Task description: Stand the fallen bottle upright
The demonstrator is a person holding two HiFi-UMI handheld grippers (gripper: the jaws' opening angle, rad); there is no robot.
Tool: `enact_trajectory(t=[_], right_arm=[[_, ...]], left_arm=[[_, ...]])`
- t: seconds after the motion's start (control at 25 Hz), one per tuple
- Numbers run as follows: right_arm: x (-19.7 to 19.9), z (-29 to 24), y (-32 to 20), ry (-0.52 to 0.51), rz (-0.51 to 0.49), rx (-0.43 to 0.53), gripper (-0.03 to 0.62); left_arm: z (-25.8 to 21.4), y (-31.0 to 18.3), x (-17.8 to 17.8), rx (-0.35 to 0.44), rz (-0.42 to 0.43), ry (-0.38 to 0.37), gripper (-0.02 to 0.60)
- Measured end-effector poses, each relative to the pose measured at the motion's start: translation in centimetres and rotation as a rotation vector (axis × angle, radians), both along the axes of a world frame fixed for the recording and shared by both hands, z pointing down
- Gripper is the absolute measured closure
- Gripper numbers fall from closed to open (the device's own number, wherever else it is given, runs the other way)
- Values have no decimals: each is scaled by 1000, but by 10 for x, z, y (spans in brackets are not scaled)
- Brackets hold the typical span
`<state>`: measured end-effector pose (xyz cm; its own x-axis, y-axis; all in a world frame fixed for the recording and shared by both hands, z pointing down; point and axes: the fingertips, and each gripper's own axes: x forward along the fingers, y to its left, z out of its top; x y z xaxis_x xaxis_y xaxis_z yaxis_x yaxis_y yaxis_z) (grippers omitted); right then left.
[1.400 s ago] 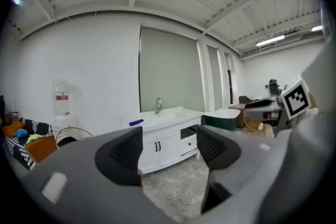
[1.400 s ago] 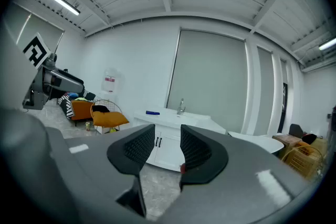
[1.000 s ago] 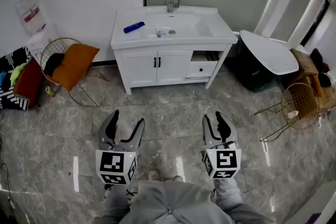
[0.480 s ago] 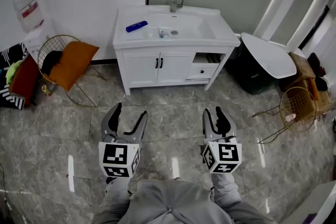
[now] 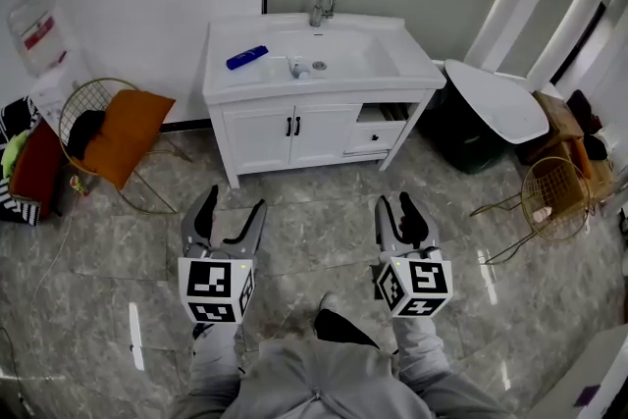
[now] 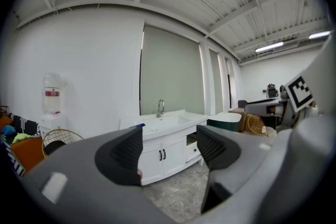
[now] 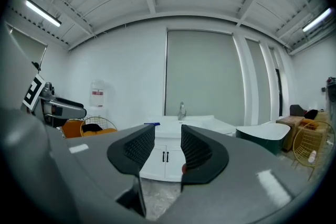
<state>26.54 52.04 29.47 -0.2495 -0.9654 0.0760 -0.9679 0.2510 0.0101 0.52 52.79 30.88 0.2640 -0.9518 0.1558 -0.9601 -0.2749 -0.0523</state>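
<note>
the grey left gripper is hovering with jaws apart, empty; the grey right gripper is holding its jaws together on nothing — far ahead, the small blue plastic bottle is lying flat on the white sink cabinet, left of the basin

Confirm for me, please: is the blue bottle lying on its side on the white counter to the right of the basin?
Not quite. The blue bottle lies on its side on the white counter to the left of the basin, not to the right. The head view shows this plainly, with the tap standing behind the basin.
</note>
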Motion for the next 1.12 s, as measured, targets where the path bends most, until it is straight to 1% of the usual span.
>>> enact_trajectory(t=[0.2,0.32,0.44,0.64,0.84,0.96,1.12], right_arm=[[0,8,-38,-11,-13,-13,441],[-2,13,-70,-27,-49,-12,441],[-4,15,-112,-41,-86,-11,441],[-3,20,-186,-50,-140,-38,441],[-2,24,-248,-81,-190,-53,441],[-9,25,-275,-90,-224,-62,441],[-25,30,-307,-92,-261,-81,441]], left_arm=[[5,-37,2,-17,4,-17,227],[11,-67,3,-29,-7,-33,227],[13,-104,3,-39,-25,-44,227],[14,-174,9,-62,-56,-62,227],[12,-227,17,-67,-82,-87,227],[11,-250,16,-74,-95,-97,227],[11,-281,6,-78,-112,-93,227]])
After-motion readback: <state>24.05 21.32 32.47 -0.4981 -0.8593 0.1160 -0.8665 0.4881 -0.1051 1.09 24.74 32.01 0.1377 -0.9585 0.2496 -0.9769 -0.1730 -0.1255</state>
